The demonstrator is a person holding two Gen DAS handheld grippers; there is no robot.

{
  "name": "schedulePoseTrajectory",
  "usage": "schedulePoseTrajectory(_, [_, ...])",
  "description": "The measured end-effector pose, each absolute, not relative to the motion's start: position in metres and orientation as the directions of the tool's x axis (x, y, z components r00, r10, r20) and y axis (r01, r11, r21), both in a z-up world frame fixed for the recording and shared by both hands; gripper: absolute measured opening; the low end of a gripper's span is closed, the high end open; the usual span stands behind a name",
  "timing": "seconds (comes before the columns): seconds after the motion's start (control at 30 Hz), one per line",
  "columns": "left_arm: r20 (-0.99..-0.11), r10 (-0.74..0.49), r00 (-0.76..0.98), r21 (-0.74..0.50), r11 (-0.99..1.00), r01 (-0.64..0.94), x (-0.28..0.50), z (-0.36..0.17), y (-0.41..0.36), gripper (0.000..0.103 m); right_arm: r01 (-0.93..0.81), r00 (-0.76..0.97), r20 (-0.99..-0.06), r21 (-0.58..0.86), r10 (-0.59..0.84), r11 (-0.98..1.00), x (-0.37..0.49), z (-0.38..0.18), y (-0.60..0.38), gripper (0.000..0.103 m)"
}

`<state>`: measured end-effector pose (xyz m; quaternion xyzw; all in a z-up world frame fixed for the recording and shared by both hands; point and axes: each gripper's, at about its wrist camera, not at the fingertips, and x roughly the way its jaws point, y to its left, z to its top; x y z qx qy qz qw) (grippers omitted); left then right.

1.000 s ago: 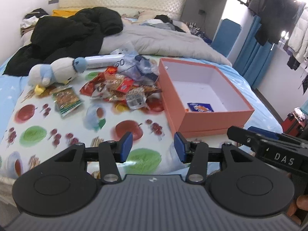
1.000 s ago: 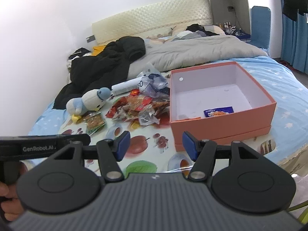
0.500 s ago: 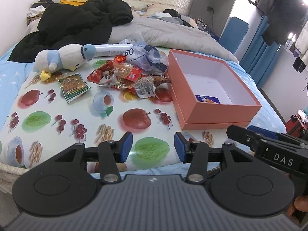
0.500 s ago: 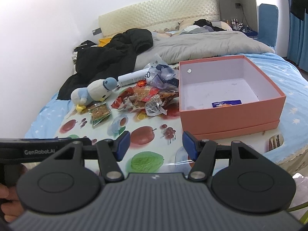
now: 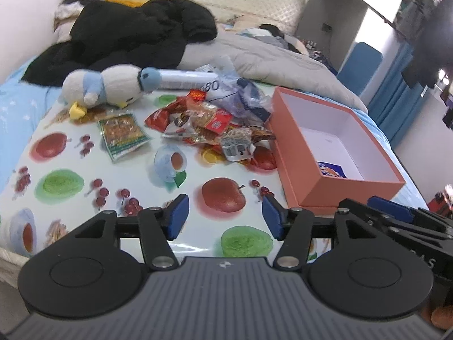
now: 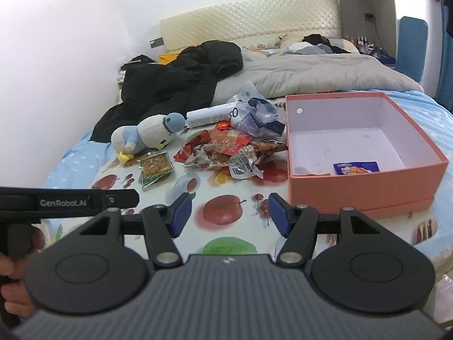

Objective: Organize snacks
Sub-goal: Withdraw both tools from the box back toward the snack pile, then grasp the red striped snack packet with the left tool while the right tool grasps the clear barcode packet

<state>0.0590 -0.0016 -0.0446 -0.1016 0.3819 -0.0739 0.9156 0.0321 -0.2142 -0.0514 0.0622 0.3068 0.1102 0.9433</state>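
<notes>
With one blue packet already in the orange box, both the left gripper, its jaws just widened, and the right gripper hang empty and apart short of the snack pile left of that box, so next comes reaching for a packet.

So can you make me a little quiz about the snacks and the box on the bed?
1. True or false: the orange box already holds one blue packet.
2. Which toy lies beside the snack pile? A) penguin plush B) teddy bear C) toy car
3. Fill in: the green packet lies on the ____-printed cloth.

Key: 1 true. 2 A, the penguin plush. 3 fruit.
</notes>
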Motion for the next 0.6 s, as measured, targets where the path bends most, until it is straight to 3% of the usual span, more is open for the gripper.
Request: schedulePoseTrajectory(0.6, [-0.672, -0.322, 0.667, -0.474, 0.879, -0.053, 0.167, -0.134, 0.041, 0.063, -0.220, 0.760, -0.598, 0.129, 0.253, 0.967, 0.110, -0.102, -0.171, 0.062])
